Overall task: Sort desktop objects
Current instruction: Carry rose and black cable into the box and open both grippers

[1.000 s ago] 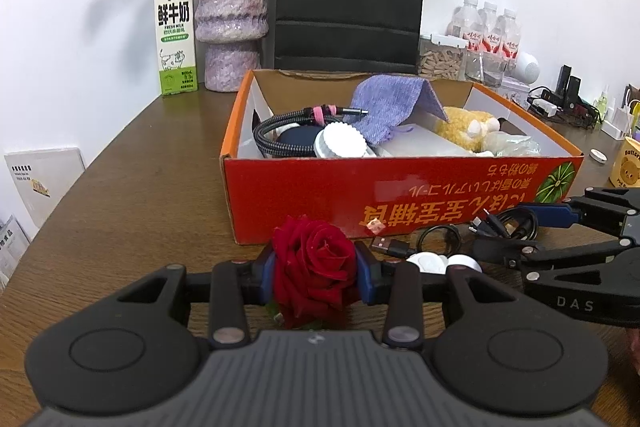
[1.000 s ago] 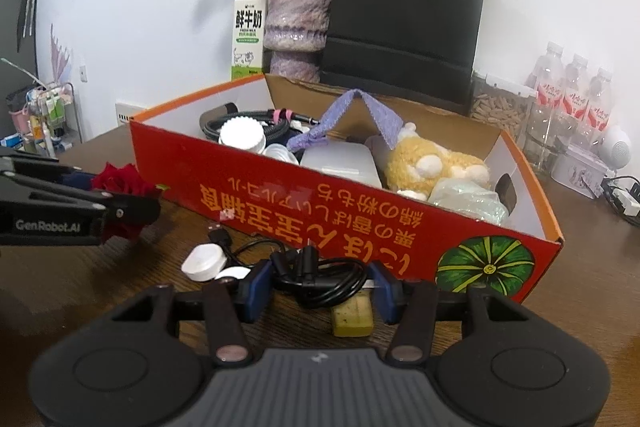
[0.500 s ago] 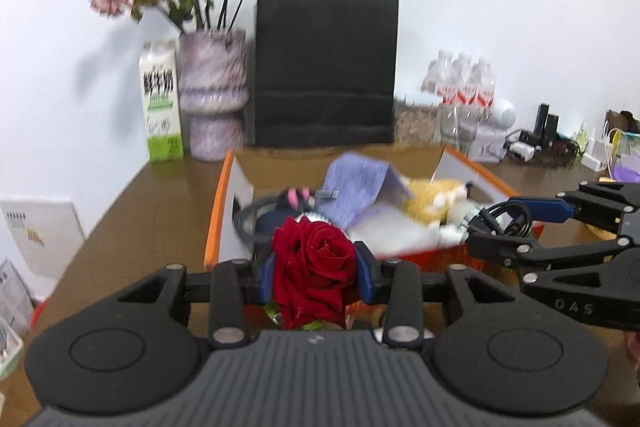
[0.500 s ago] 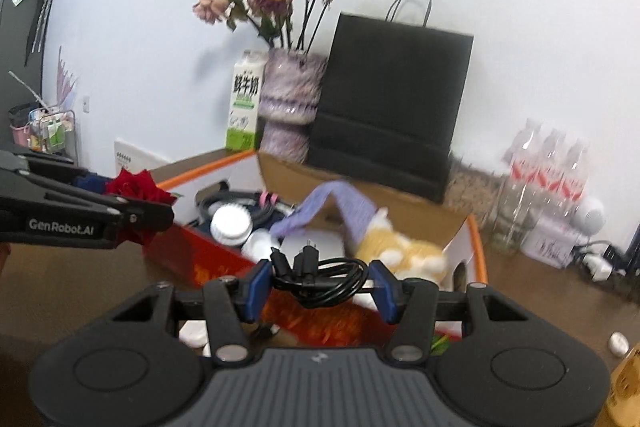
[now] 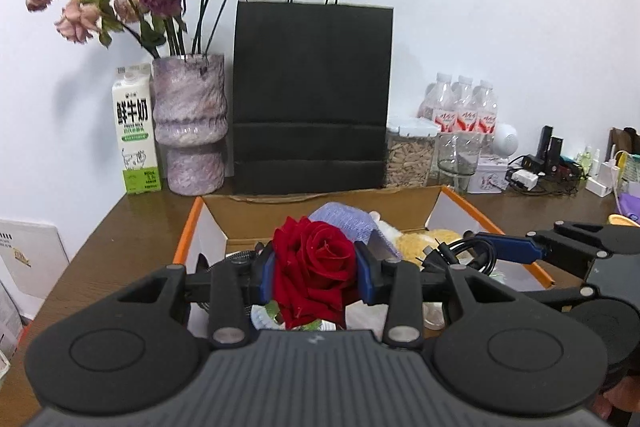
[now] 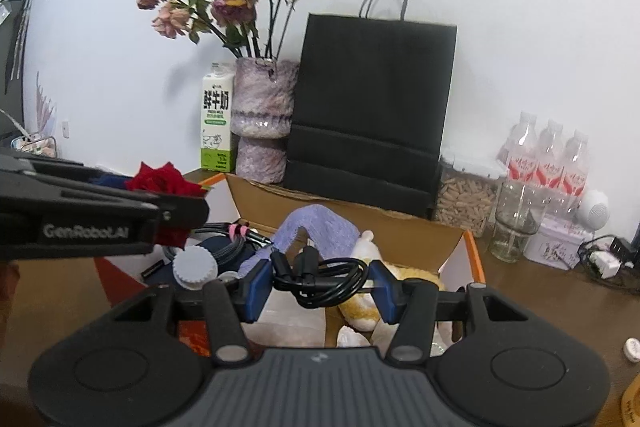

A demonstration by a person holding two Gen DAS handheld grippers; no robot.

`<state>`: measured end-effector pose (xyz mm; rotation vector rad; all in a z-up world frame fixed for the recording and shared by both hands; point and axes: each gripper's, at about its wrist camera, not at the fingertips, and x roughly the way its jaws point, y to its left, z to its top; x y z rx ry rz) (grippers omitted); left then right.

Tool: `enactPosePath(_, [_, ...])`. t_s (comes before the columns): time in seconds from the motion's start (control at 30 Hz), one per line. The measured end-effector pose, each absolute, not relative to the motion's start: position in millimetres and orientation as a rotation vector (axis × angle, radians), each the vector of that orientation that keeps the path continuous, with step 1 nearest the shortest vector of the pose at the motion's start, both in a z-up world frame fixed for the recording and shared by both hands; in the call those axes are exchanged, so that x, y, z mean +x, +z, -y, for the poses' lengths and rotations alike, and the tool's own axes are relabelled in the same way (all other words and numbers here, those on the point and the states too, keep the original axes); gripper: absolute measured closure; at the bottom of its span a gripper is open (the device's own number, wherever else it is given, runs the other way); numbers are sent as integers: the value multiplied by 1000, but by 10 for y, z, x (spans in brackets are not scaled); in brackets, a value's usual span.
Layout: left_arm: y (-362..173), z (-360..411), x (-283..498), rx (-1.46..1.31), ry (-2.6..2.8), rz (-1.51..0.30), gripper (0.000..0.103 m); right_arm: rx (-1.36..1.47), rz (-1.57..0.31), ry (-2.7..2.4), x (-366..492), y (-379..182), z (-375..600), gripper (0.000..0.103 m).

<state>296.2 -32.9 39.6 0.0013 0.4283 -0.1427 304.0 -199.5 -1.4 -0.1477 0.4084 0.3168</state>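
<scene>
My left gripper (image 5: 316,273) is shut on a red rose (image 5: 314,265) and holds it above the open orange cardboard box (image 5: 186,239). My right gripper (image 6: 318,285) is shut on a coiled black cable (image 6: 324,277), also above the box (image 6: 472,255). The rose shows at the left in the right wrist view (image 6: 164,181). The cable shows at the right in the left wrist view (image 5: 460,255). The box holds a purple cloth (image 6: 320,227), a yellow plush toy (image 6: 360,303), a white round lid (image 6: 196,267) and a black hose (image 6: 228,239).
Behind the box stand a black paper bag (image 5: 312,99), a purple vase of dried flowers (image 5: 188,123) and a milk carton (image 5: 136,135). To the right are a jar of pellets (image 5: 408,155), a glass (image 5: 456,155), water bottles (image 5: 460,107) and chargers (image 5: 540,167).
Both grippers have risen from the table in front of the box, carrying the rose and the cable, and now hang over the box's inside.
</scene>
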Motion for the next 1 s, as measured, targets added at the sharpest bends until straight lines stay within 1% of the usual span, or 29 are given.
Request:
enactPosePath(0.47, [-12, 310, 3295, 40, -109, -507, 64, -94, -489, 313, 3346, -353, 2121, 52])
enactPosePath(0.63, [-19, 345, 3275, 66, -107, -494, 61, -86, -487, 311, 3344, -361, 2130, 51])
enactPosePath(0.67, [-13, 349, 3265, 70, -102, -487, 57, -83, -483, 308, 3338, -354, 2135, 51])
enactPosePath(0.7, [-6, 351, 3265, 73, -97, -483, 49, -80, -477, 302, 3331, -344, 2139, 46])
enactPosePath(0.73, [3, 347, 3254, 75, -83, -475, 44, -78, -474, 297, 3328, -334, 2144, 34])
enactPosePath(0.77, [18, 345, 3246, 75, -71, -468, 30, -74, -467, 291, 3318, -321, 2153, 28])
enactPosePath(0.8, [31, 336, 3234, 77, -57, -456, 21, -73, -459, 284, 3302, -311, 2161, 18])
enactPosePath(0.87, [59, 323, 3207, 78, -32, -433, 15, -78, -444, 274, 3275, -289, 2172, 17])
enactPosePath(0.9, [69, 320, 3194, 77, -23, -428, 5, -74, -441, 270, 3265, -282, 2181, 14])
enactPosePath(0.93, [81, 319, 3188, 77, -17, -424, 0, -69, -440, 267, 3260, -279, 2192, 7])
enactPosePath(1.0, [101, 307, 3165, 75, 0, -407, 0, -65, -438, 252, 3250, -275, 2206, 0])
